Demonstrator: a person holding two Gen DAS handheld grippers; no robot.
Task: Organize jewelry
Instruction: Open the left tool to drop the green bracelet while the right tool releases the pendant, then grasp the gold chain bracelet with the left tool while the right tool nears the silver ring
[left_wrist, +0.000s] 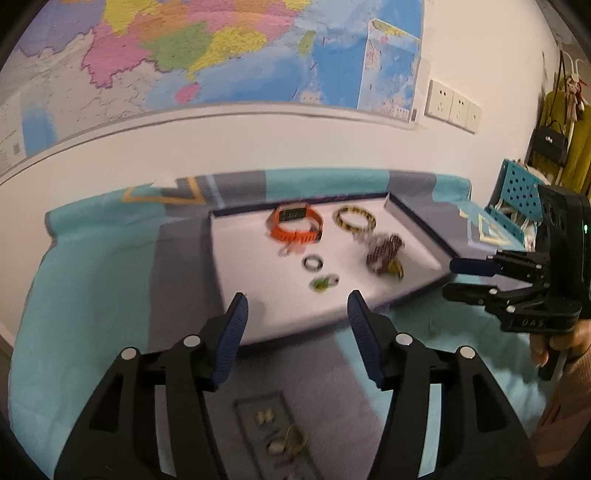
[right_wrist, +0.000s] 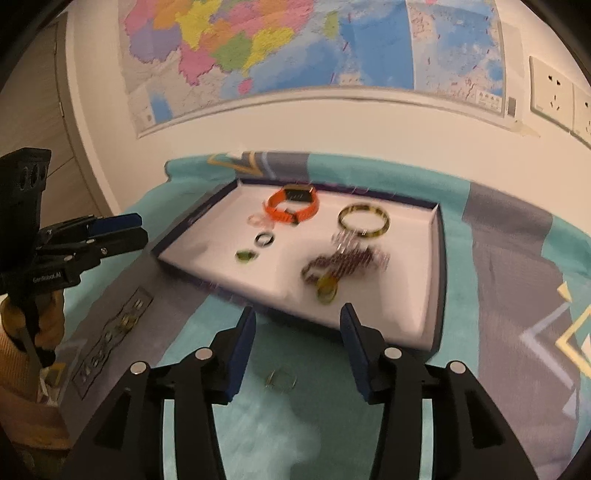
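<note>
Left wrist view | left hand-held gripper (left_wrist: 295, 308) spread wide, empty, level before tray (left_wrist: 236, 280) | right hand-held gripper (right_wrist: 295, 325) likewise spread, empty | beaded bracelet (right_wrist: 345, 264) beyond it motion-blurred.

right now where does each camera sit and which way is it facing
Left wrist: on the left tongs, facing the wall map over the white tray; its open tongs show below, the right tongs at right.
Right wrist: on the right tongs, facing the same wall; its open tongs show, the left tongs and a hand at left.
Both share the tray, orange watch, striped bangle and map.
</note>
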